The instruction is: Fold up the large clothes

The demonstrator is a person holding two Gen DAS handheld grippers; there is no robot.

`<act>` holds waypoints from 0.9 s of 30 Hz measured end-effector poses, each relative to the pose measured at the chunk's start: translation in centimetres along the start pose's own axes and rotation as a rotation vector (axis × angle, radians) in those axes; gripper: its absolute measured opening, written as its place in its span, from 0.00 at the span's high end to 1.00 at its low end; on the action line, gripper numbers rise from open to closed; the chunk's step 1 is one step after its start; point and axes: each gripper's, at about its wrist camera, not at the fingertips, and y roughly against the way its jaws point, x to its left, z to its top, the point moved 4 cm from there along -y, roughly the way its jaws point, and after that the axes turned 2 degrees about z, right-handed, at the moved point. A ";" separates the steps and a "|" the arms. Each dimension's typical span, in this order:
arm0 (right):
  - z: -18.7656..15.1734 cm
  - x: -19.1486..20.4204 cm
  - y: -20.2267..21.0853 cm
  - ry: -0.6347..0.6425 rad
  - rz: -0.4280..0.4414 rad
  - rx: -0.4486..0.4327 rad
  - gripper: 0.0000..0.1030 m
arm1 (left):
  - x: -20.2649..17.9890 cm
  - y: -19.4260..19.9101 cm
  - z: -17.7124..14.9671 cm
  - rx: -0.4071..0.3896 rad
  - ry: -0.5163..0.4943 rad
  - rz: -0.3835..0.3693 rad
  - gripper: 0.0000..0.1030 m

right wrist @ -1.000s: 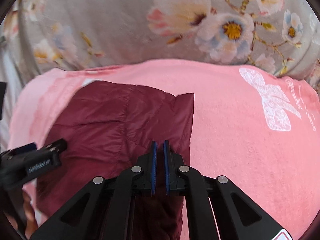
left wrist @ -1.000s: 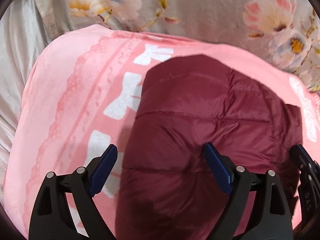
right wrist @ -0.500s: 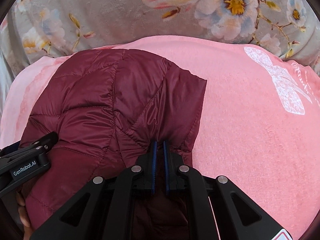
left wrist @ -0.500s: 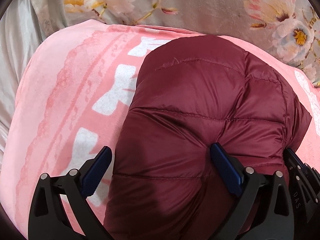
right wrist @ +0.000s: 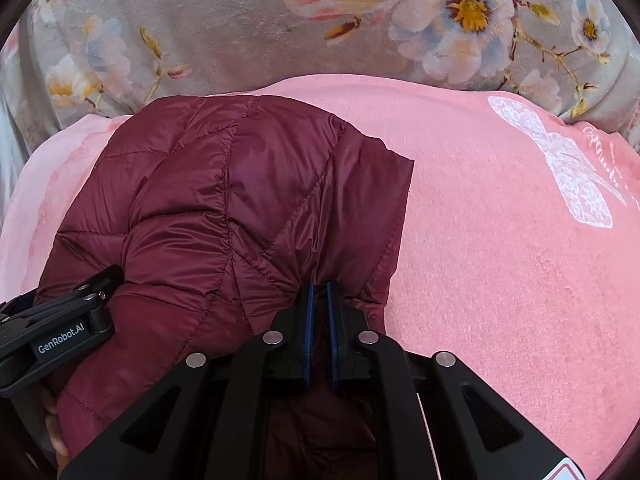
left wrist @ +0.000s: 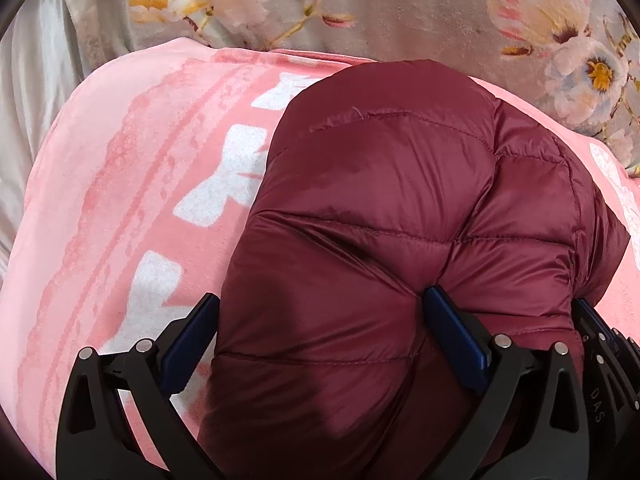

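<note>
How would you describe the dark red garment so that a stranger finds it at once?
On the pink plush blanket, below the grey floral cover, lies a bulky maroon quilted puffer jacket. It alone is shiny and stitched in padded sections.

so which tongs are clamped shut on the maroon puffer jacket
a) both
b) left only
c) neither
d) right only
d: the right tongs pinch a fold of the maroon puffer jacket, while the left tongs stand spread wide around its bulk.

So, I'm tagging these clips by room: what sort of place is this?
Probably a bedroom: the maroon puffer jacket lies on a pink plush blanket over grey floral bedding, seemingly a bed.
</note>
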 end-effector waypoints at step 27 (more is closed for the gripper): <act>-10.7 0.1 17.8 0.074 0.008 -0.074 0.23 | 3.5 16.0 -12.1 -0.064 -0.062 0.004 0.05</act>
